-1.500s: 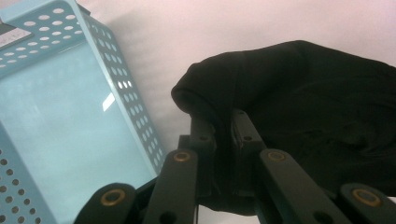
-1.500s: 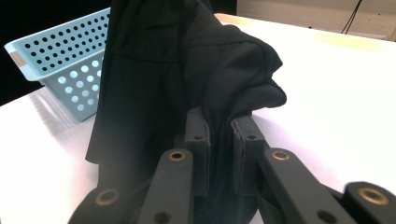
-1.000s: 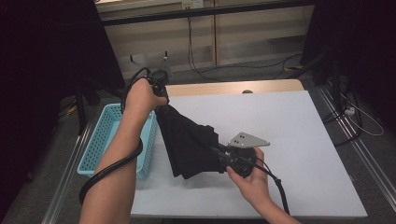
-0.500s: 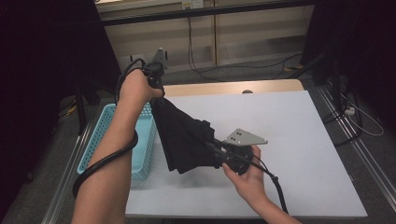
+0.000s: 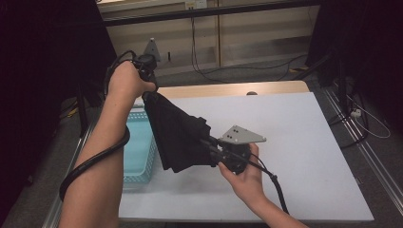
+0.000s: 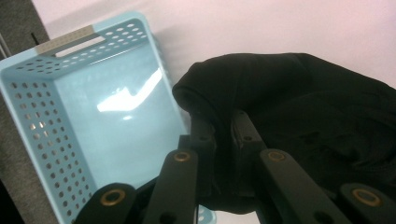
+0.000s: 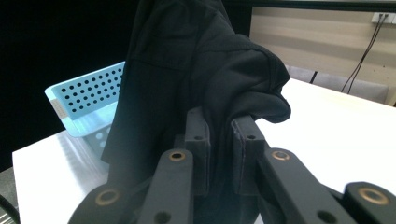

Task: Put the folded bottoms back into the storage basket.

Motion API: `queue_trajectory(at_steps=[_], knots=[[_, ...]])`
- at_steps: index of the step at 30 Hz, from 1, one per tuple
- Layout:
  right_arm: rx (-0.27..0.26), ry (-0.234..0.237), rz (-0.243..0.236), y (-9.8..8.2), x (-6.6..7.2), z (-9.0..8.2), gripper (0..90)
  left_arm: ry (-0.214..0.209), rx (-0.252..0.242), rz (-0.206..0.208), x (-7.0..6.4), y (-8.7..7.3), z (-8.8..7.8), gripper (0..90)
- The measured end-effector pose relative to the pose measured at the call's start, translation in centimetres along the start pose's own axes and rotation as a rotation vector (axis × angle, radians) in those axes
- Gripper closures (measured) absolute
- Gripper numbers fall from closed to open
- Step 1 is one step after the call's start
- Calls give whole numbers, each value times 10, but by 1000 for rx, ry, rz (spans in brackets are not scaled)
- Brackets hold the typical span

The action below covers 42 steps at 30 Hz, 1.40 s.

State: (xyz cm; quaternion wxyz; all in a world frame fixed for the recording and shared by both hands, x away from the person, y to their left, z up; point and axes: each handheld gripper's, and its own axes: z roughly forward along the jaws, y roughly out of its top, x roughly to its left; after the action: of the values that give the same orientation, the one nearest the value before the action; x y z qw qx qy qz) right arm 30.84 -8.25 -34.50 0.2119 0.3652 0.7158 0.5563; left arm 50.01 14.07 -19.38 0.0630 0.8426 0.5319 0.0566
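Note:
A black cloth garment [image 5: 178, 135] hangs in the air between my two grippers, above the left part of the white table [image 5: 294, 128]. My left gripper [image 5: 146, 90] is raised high at the upper left and shut on the garment's top corner [image 6: 219, 100]. My right gripper [image 5: 212, 148] sits lower, near the table's middle, shut on the garment's other edge [image 7: 233, 93]. In both gripper views the black jaws pinch folded black cloth between their pads. A light blue perforated basket [image 5: 139, 147] stands under the hanging cloth at the table's left edge; it shows as basket [image 6: 70, 107] and basket [image 7: 88, 100].
The basket looks hollow inside. Wooden table edge [image 5: 228, 89] runs along the far side. Cables [image 5: 209, 71] lie on the floor beyond. A metal rail [image 5: 359, 137] runs along the right of the table. White tabletop stretches to the right of my right hand.
Both grippers have risen, lifting the black garment higher off the table; the left hand went up and slightly back, and the cloth now hangs more stretched over the basket.

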Motion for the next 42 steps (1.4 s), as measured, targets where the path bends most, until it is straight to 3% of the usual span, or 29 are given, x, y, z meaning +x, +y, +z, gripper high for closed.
queue_trajectory(at_steps=[15, 24, 31, 42], knots=[[-10, 52, -13, 18, 16, 19, 792, 4, -6, -44, 28, -6, -9, 823], [-22, 84, -21, 29, 25, 31, 792, 7, -24, -82, 46, -13, -25, 823], [-43, 107, -24, 38, 37, 40, 792, 23, -41, -97, 60, -20, -42, 823], [-62, 159, -41, 50, 62, 58, 792, 38, -73, -135, 79, -31, -53, 823]])
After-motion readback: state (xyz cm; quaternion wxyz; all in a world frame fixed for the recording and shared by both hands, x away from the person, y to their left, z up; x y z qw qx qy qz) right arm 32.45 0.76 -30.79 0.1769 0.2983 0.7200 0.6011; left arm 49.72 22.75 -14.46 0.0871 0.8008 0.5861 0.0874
